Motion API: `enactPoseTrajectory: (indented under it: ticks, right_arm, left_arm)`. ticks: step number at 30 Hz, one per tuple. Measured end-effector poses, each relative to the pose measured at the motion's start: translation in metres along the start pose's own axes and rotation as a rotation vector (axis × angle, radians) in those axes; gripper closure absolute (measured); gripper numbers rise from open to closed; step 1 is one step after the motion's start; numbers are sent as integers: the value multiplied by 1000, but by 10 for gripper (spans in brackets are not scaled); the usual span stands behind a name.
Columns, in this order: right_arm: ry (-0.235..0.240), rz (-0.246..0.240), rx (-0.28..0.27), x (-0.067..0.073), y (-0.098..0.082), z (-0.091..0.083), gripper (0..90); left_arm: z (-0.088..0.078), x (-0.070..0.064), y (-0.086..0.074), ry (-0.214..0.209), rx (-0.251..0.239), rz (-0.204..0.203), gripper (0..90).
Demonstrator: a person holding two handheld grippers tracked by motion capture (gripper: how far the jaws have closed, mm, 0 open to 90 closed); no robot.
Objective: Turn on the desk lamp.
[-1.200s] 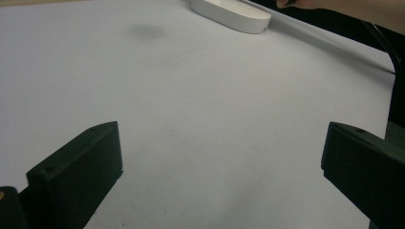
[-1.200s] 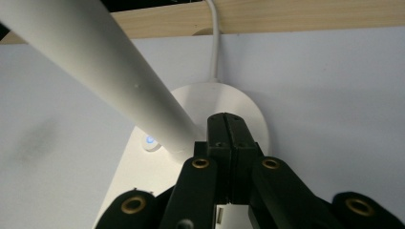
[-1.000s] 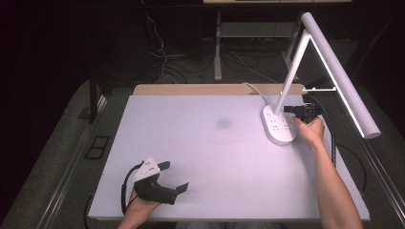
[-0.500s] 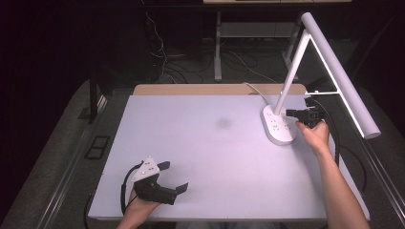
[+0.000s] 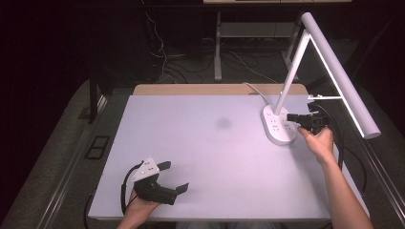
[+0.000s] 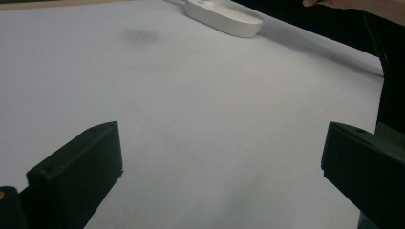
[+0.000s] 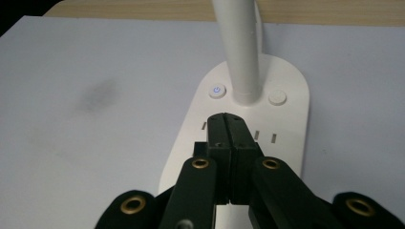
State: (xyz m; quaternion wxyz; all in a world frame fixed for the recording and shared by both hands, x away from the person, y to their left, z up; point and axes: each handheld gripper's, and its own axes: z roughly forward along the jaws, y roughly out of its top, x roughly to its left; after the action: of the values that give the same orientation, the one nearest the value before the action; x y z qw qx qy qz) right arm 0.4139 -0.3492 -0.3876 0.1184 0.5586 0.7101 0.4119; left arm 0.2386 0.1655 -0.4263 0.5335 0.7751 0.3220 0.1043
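No brand or readable text is visible; the only marking is a power symbol on the lit button (image 7: 217, 90) of the lamp base.

One white desk lamp (image 5: 329, 71) stands at the far right of the white table top (image 5: 205, 157). Its oval base (image 5: 278, 126) carries two round buttons, the lit one and a plain one (image 7: 277, 98), either side of the stem (image 7: 240, 47), plus a row of outlet slots.

Right gripper (image 7: 230, 125): jaws pressed together with nothing between them, tips over the base just short of the stem, between the two buttons. Whether they touch the base cannot be told. In the high view it (image 5: 292, 117) reaches over the base from the right.

Left gripper (image 5: 175, 177): jaws spread wide, empty, resting at the near left edge of the table, well apart from the lamp. One dark smudge (image 5: 222, 123) marks the table centre.
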Motion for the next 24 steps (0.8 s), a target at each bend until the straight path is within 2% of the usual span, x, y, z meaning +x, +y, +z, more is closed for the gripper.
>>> enactPoseTrajectory:
  ticks: [1, 2, 10, 14, 18, 23, 24]
  right_arm:
    - [2, -1, -3, 2, -1, -2, 888]
    - [4, 2, -9, 4, -1, -4, 811]
    - [38, -5, -21, 21, -7, -15, 690]
    - [53, -17, -30, 30, -10, -21, 590]
    - [82, -17, -49, 38, -14, -27, 443]
    - [145, -66, -47, 51, -23, -33, 158]
    - [155, -66, -54, 54, -24, -34, 126]
  left_arm:
    - [0, 0, 0, -2, -3, -2, 0]
    - [1, -1, 0, -4, -4, -3, 0]
    - [1, -1, 1, -16, -3, 3, 0]
    - [1, -1, 1, -18, -5, 2, 0]
    - [1, -2, 1, -19, -9, -1, 0]
    - [2, -3, 1, -23, -9, 3, 0]
    - [2, -3, 2, -22, -9, 5, 0]
